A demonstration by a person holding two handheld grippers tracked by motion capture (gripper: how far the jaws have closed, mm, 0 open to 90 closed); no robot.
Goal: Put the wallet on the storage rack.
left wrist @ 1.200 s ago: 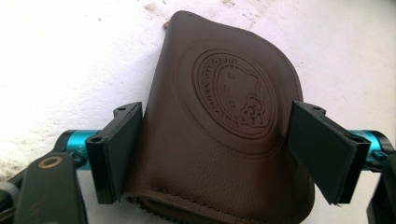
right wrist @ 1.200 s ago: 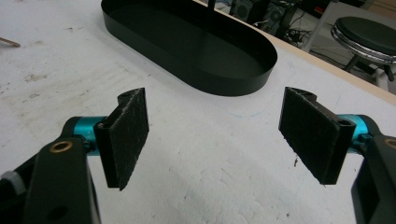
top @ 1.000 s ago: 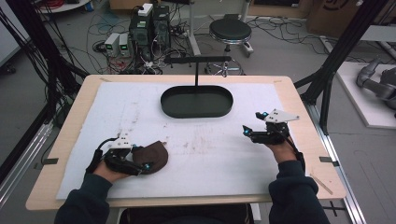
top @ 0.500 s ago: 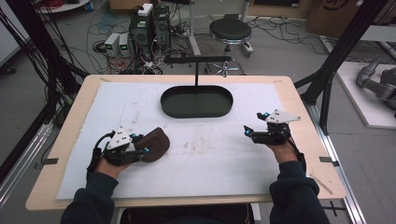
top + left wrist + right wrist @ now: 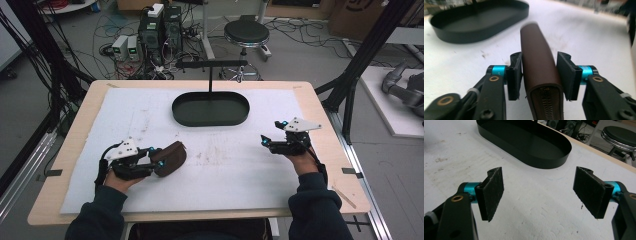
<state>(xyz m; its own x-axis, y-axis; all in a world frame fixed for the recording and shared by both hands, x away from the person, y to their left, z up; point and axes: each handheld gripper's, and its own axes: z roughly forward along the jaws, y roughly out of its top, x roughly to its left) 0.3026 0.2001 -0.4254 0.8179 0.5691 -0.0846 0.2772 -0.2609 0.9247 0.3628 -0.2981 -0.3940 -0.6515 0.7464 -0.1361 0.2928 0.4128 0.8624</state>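
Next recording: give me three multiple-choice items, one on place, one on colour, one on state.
1. Where is the black oval metal tray?
A. at the table's far middle
B. at the near left corner
C. on the floor

2. What colour is the zippered leather pouch?
A. red
B. brown
C. white

3. How do the right hand-held gripper jaws stand?
A. shut on the pouch
B. shut on nothing
C. open, with nothing between

Key: A, the high view shows it; B, the left gripper view shows brown; C, bare white mat lies between the pads.
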